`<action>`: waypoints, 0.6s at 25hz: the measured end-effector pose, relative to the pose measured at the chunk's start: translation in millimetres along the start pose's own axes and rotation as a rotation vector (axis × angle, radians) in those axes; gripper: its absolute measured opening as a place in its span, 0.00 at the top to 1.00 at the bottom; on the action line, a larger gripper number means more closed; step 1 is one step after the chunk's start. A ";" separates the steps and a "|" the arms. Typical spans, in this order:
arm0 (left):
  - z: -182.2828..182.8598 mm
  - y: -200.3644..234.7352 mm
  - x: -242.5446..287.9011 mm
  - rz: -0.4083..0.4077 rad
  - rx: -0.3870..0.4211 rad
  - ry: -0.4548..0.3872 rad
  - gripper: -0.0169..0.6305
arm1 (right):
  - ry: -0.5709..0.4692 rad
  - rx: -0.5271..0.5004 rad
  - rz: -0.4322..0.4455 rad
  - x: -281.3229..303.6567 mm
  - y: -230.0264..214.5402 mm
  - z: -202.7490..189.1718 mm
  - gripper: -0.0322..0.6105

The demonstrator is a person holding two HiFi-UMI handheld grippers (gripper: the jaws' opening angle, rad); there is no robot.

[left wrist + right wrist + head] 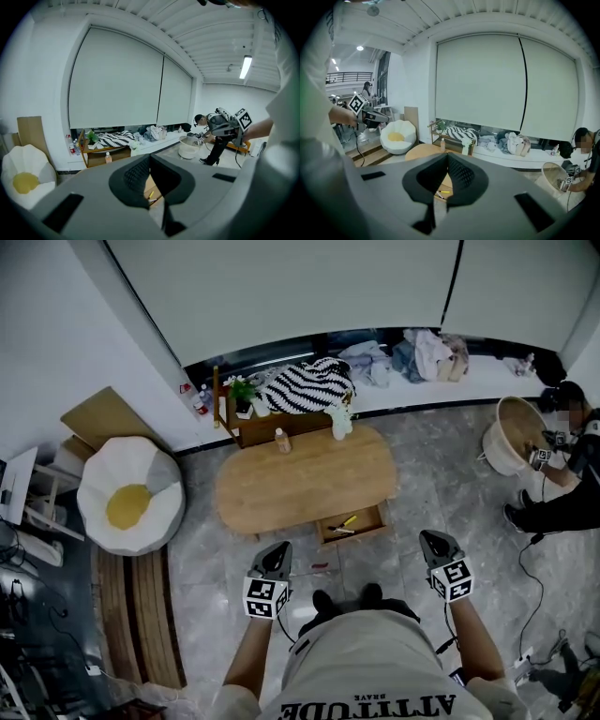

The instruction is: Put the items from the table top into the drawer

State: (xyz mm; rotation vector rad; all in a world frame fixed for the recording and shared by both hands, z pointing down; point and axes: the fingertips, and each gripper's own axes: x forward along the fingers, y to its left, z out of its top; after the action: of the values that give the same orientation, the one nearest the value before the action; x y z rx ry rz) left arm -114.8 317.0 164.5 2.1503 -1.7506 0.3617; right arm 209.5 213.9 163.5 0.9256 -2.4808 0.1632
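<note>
1. Two grippers, left (278,550) and right (432,542): both are clenched on nothing and held short of the table (281,495), well apart from every item.
2. Two items are counted on the oval wooden table. One small bottle (281,440) stands upright near the far edge. One white vase (339,422), possibly with flowers, stands upright at the far right.
3. Drawer (371,520): it is pulled open on the near side, and a yellow marker (348,520) lies inside with other small pieces.
4. Risk: both items are tall and narrow and could be toppled by unopened jaws or a single pad.
5. Risk: the vase could be pushed over the far edge, or the open drawer knocked during the reach.
6. Writing: "ATTITUDE" with a smaller "BRAVE" is read upside down on the shirt (375,681). The bottle's label is too small to be read.
</note>
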 end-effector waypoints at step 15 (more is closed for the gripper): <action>12.8 -14.1 15.4 0.034 -0.005 -0.005 0.94 | -0.033 -0.005 0.029 7.5 -26.4 13.8 0.92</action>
State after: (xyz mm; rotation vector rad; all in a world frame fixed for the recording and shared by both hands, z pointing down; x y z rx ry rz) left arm -98.1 300.4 157.7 2.1220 -1.7910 0.3608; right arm 216.1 185.6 153.5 0.8968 -2.5248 0.1521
